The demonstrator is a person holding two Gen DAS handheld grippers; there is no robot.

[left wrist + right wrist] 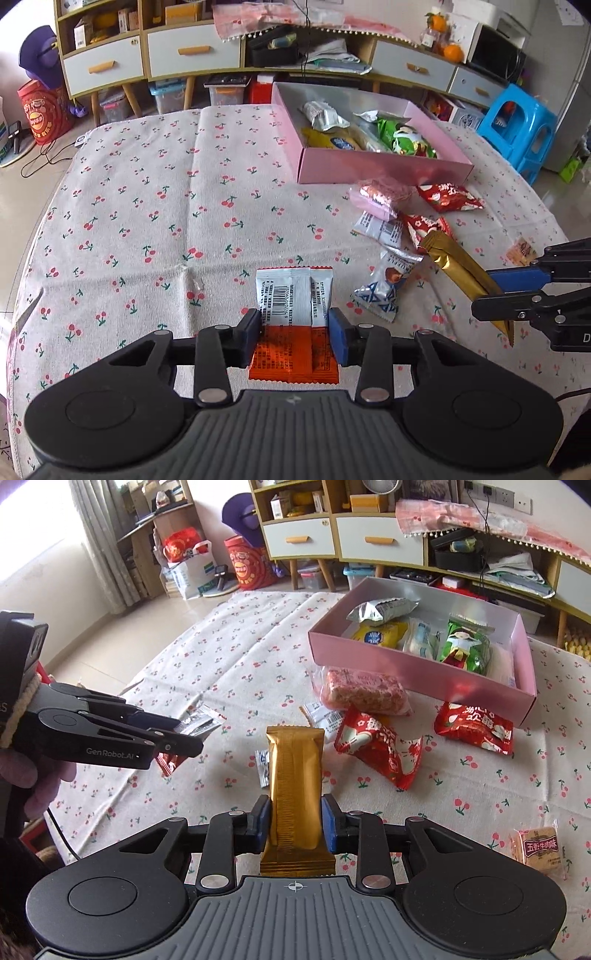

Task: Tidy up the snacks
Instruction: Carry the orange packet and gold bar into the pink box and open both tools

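Note:
My left gripper (pixel 295 321) is shut on an orange and silver snack packet (pixel 291 291), its pads pressing both long edges just above the cherry-print tablecloth (pixel 147 206). In the right wrist view the same gripper (pixel 184 734) shows at the left, held by a hand. My right gripper (pixel 295 806) is shut on a gold foil bar (pixel 293 760), which stands up between the pads, clear of the cloth. The left wrist view has that gripper (pixel 484 291) and the gold bar (pixel 454 262) at its right edge. A pink box (pixel 406 668) with several snacks inside sits beyond.
Loose snacks lie in front of the box: a pink packet (pixel 362 692), two red packets (pixel 380 749) (pixel 476 727), a white-blue packet (pixel 380 288) and a cracker pack (pixel 539 849) near the right edge. A blue stool (pixel 517 125) and cabinets (pixel 192 55) stand past the table.

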